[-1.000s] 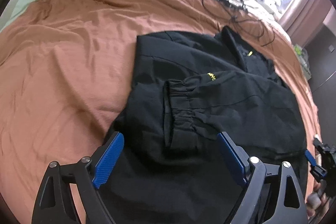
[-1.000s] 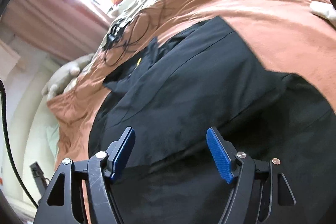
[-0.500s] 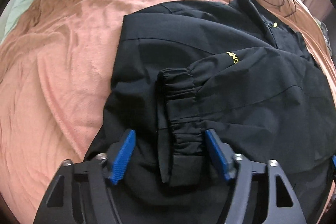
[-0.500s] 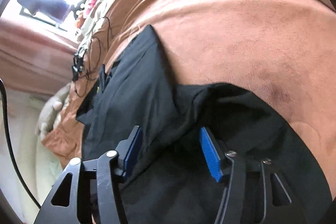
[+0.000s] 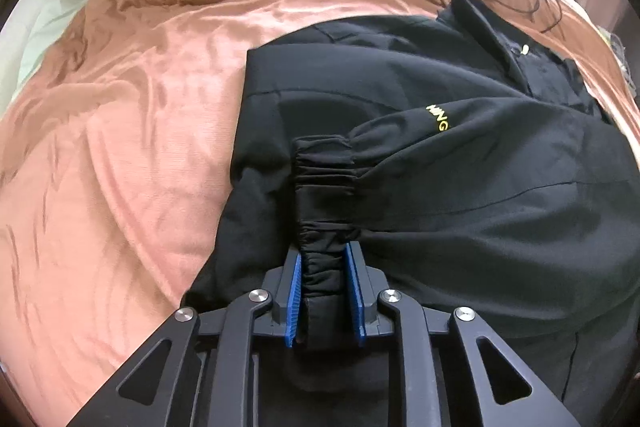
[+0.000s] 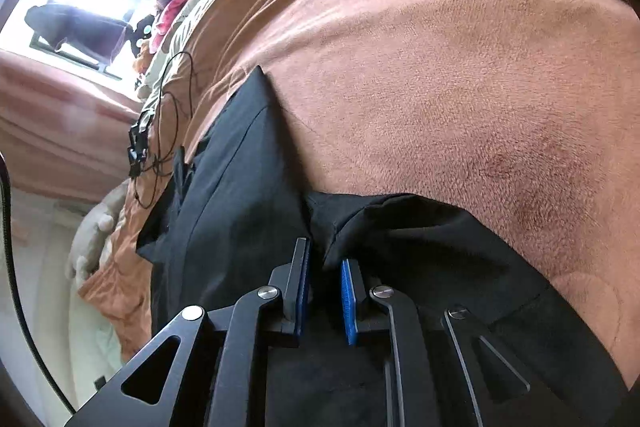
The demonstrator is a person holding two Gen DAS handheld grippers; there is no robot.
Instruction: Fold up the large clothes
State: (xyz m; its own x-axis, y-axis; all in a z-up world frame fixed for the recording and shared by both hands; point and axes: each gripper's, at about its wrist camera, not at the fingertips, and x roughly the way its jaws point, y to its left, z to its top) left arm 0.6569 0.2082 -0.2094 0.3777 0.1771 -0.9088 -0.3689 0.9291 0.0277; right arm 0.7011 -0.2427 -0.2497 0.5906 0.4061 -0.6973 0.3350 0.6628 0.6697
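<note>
Home bedroom: blanketed bed (image 5: pixel 160 107), curtains (image 6: pixel 60 115)

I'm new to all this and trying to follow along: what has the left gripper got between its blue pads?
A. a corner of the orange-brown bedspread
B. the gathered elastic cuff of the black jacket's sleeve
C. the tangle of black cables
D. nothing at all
B: in the left wrist view the left gripper, its jaws closing, has the black jacket's bunched elastic cuff between its blue pads.
</note>
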